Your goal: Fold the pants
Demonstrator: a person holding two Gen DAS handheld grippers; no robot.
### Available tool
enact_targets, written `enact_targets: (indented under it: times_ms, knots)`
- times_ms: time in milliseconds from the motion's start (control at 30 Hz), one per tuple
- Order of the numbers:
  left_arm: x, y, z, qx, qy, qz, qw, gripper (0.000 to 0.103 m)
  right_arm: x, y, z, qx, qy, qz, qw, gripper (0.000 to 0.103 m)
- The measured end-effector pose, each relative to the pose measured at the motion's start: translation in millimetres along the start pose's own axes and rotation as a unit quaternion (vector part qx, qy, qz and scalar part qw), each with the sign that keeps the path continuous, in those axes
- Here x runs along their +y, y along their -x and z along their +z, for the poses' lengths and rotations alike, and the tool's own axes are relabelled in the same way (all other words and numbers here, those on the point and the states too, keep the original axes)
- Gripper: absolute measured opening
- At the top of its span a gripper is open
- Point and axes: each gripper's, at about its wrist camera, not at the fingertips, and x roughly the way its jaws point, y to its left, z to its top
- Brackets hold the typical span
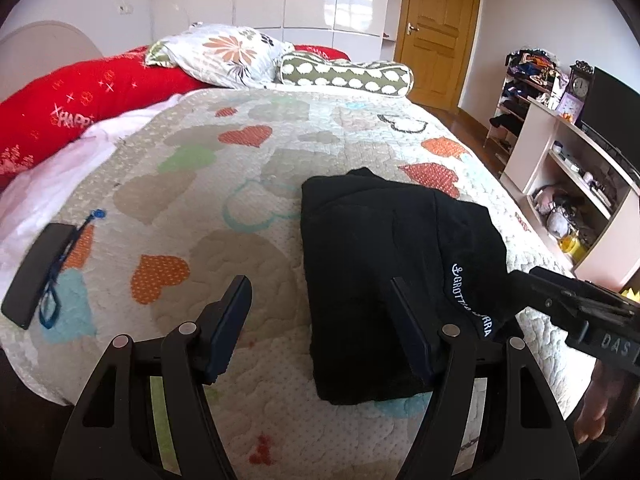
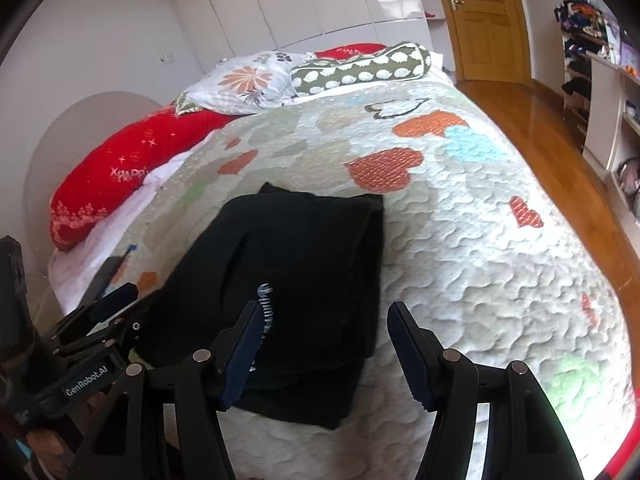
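Note:
The black pants point(image 1: 372, 264) lie folded into a compact rectangle on the heart-patterned quilt point(image 1: 180, 184), white lettering along one edge. My left gripper point(image 1: 320, 282) hovers open over the bundle's left edge, one finger above the quilt and the other above the black cloth. From the right, my right gripper point(image 1: 536, 280) reaches the lettered edge. In the right wrist view the pants point(image 2: 304, 248) lie ahead, and my right gripper point(image 2: 324, 306) is open over their near right corner, nothing pinched. My left gripper point(image 2: 120, 300) shows at the left edge, beside the pants.
A black case point(image 1: 32, 276) with blue glasses point(image 1: 52, 300) lies on the quilt's left side. Red point(image 1: 80, 104), floral point(image 1: 224, 52) and green bolster point(image 1: 344, 72) pillows line the far end. A shelf unit point(image 1: 560, 168) and wooden floor point(image 2: 540, 128) lie to the right.

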Motion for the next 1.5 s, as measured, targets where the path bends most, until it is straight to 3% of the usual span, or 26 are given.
enact_targets:
  times_ms: [467,1033,1233,1500]
  knots:
    - [-11.9,29.6,-1.0,-0.030,-0.013,0.023,0.9992,0.071,23.1,24.6,-5.7,-0.018,0.049,-0.014,0.999,0.062]
    - [-20.4,32.7,3.7,-0.042,-0.003,0.009,0.9991,0.071,35.2,30.1,-5.5,-0.013,0.074,-0.023,0.997,0.062]
    - [-16.4,18.6,-5.7,-0.021,-0.005,0.012,0.9997,0.071,30.1,23.7,-0.6,-0.028,0.056,-0.013,0.998,0.066]
    - [0.1,-3.5,-4.4,-0.005,0.010,0.005,0.9999,0.071,19.1,-5.3,4.9,-0.006,0.038,-0.032,0.999,0.067]
